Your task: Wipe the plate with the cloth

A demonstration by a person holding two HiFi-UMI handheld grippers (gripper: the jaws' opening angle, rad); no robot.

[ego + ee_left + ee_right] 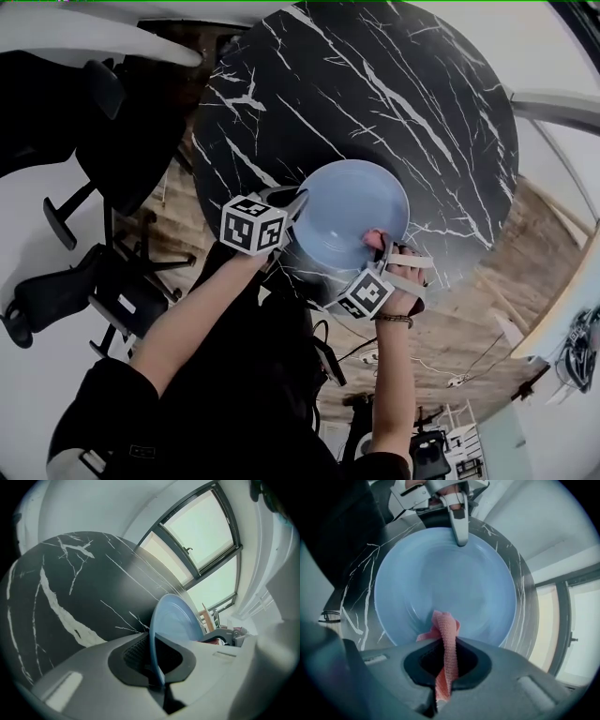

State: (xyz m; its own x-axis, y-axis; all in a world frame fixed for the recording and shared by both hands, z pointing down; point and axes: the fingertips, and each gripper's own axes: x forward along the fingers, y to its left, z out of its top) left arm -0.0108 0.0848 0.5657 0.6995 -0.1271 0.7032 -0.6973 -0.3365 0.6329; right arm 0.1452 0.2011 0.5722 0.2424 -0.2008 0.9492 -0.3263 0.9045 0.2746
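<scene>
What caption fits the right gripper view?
Right gripper with jaws shut on the pink cloth, its tip at the blue plate, whose far rim the left gripper clamps.

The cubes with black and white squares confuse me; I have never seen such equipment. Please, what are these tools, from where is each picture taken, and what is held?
There is no robot here. A person holds a hand tool, a gripper with two jaws, in each hand. The patterned cubes are parts of those grippers. The head view comes from a camera on the person's head and looks down onto a round black marbled table. The other two pictures come from cameras riding on each gripper. The left gripper has its jaws closed on the rim of a light blue plate. The right gripper has its jaws closed on a pink cloth, whose end is at the plate's face.
</scene>
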